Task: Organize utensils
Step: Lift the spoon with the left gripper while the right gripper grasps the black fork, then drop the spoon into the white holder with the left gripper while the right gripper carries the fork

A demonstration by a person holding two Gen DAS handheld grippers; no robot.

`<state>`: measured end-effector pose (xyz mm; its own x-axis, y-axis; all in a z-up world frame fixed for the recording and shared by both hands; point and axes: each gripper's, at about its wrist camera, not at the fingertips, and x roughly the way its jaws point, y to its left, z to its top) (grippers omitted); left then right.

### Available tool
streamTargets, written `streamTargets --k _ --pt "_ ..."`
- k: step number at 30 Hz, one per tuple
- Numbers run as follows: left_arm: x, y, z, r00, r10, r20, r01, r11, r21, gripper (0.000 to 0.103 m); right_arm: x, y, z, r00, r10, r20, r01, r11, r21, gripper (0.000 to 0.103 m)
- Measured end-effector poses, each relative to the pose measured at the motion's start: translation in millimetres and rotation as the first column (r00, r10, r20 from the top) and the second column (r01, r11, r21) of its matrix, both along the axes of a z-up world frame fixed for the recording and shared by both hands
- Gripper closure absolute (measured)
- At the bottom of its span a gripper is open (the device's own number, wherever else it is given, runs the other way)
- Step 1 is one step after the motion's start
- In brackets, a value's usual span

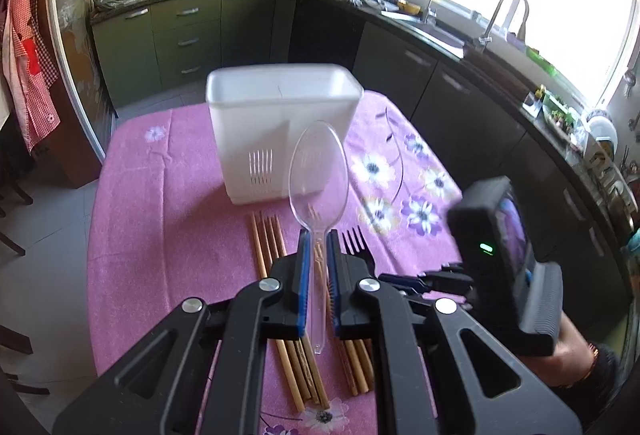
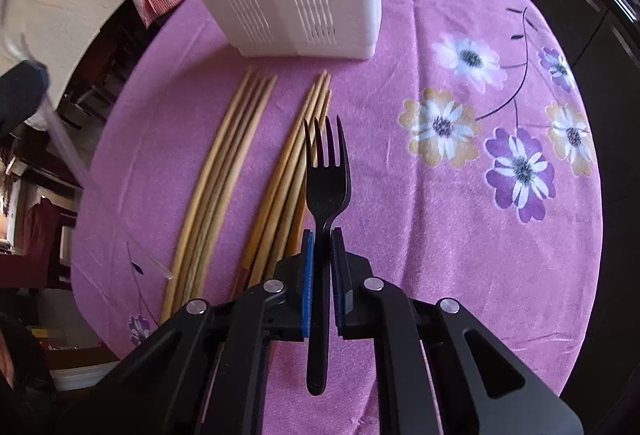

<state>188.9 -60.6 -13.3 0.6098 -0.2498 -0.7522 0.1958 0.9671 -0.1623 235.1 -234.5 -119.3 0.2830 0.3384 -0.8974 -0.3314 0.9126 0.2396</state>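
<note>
Our left gripper (image 1: 316, 247) clamps a clear plastic spoon (image 1: 318, 175), bowl pointing straight ahead at the white utensil caddy (image 1: 280, 123) on the pink tablecloth (image 2: 440, 235). Our right gripper (image 2: 323, 247) clamps a black fork (image 2: 326, 179), tines likewise toward it, chopsticks (image 2: 224, 163) lying alongside.

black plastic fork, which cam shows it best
The right wrist view: the black plastic fork fills the centre, tines to handle end, clamped in the right gripper. The left wrist view shows only its tines.
</note>
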Motion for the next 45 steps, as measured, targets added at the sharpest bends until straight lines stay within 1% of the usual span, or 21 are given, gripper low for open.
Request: streamTargets --k 3,6,9,11,13,16,18,22,27,28,29,30,31,33,36,38,39,40,41,43,45 --pt "7 5 30 0.997 0.018 0.07 -0.016 1.0 -0.025 0.094 -11 -15 23 0.995 -0.031 0.09 0.023 0.996 0.09 0.094" --pt "20 10 64 0.986 0.048 0.162 -0.041 0.998 -0.046 0.094 -28 -28 45 0.981 -0.058 0.186 0.026 0.985 0.169 0.094" --pt "39 13 94 0.957 0.091 0.274 -0.077 0.995 -0.06 0.094 -40 -47 57 0.971 -0.067 0.229 0.015 0.975 0.222 0.094" --pt "55 15 104 0.941 0.12 0.316 -0.1 0.992 -0.078 0.094 -43 -55 60 0.97 -0.066 0.235 0.006 0.969 0.248 0.094" --pt "69 15 107 0.932 0.143 0.333 -0.12 0.989 -0.09 0.094 -42 -58 57 0.972 -0.062 0.226 -0.001 0.963 0.269 0.094" --pt "87 13 106 0.912 0.173 0.371 -0.159 0.985 -0.069 0.094 -41 -62 49 0.976 -0.054 0.212 -0.006 0.962 0.272 0.094" --pt "96 11 100 0.908 0.181 0.377 -0.183 0.983 -0.032 0.094 -45 -65 44 0.976 -0.053 0.211 -0.007 0.962 0.274 0.094" --pt "115 11 74 0.929 0.18 0.323 -0.195 0.981 0.014 0.094 -41 -67 47 0.971 -0.067 0.231 -0.003 0.956 0.292 0.094" --pt "131 14 40 0.955 0.168 0.246 -0.185 0.981 0.05 0.093 -32 -64 72 0.953 -0.085 0.289 -0.013 0.946 0.323 0.094" --pt "132 15 35 0.958 0.162 0.237 -0.18 0.982 0.054 0.087 -28 -62 80 0.948 -0.09 0.307 -0.016 0.945 0.326 0.094" --pt "133 15 30 0.96 0.156 0.231 -0.173 0.983 0.057 0.075 -24 -60 88 0.941 -0.094 0.324 -0.02 0.943 0.331 0.094" --pt "132 17 27 0.961 0.155 0.229 -0.172 0.983 0.058 0.069 -20 -58 96 0.935 -0.099 0.34 -0.023 0.941 0.337 0.094" --pt "129 20 25 0.96 0.158 0.23 -0.175 0.983 0.055 0.063 -14 -55 106 0.925 -0.107 0.364 -0.026 0.94 0.342 0.094" --pt "123 25 26 0.959 0.155 0.236 -0.17 0.985 0.044 0.062 -3 -49 125 0.901 -0.124 0.416 -0.03 0.938 0.344 0.094" --pt "106 34 30 0.955 0.156 0.251 -0.169 0.985 0.03 0.058 20 -39 153 0.853 -0.171 0.493 -0.018 0.935 0.354 0.094" --pt "90 43 34 0.955 0.158 0.251 -0.165 0.986 0.01 0.05 40 -33 169 0.811 -0.218 0.543 0.001 0.929 0.371 0.094" --pt "82 47 35 0.955 0.158 0.25 -0.164 0.987 0.003 0.049 47 -30 174 0.793 -0.238 0.561 0.012 0.927 0.376 0.094" --pt "72 51 35 0.955 0.157 0.254 -0.162 0.987 -0.002 0.049 59 -27 179 0.774 -0.26 0.578 0.02 0.922 0.388 0.094" --pt "62 53 34 0.954 0.15 0.26 -0.156 0.988 0.005 0.049 66 -24 181 0.762 -0.272 0.587 0.026 0.92 0.392 0.094" --pt "45 56 30 0.952 0.143 0.27 -0.156 0.987 0.026 0.049 83 -14 182 0.726 -0.287 0.625 0.051 0.929 0.367 0.094" --pt "32 59 27 0.953 0.133 0.273 -0.15 0.988 0.039 0.049 97 -6 176 0.711 -0.289 0.641 0.067 0.935 0.347 0.094"
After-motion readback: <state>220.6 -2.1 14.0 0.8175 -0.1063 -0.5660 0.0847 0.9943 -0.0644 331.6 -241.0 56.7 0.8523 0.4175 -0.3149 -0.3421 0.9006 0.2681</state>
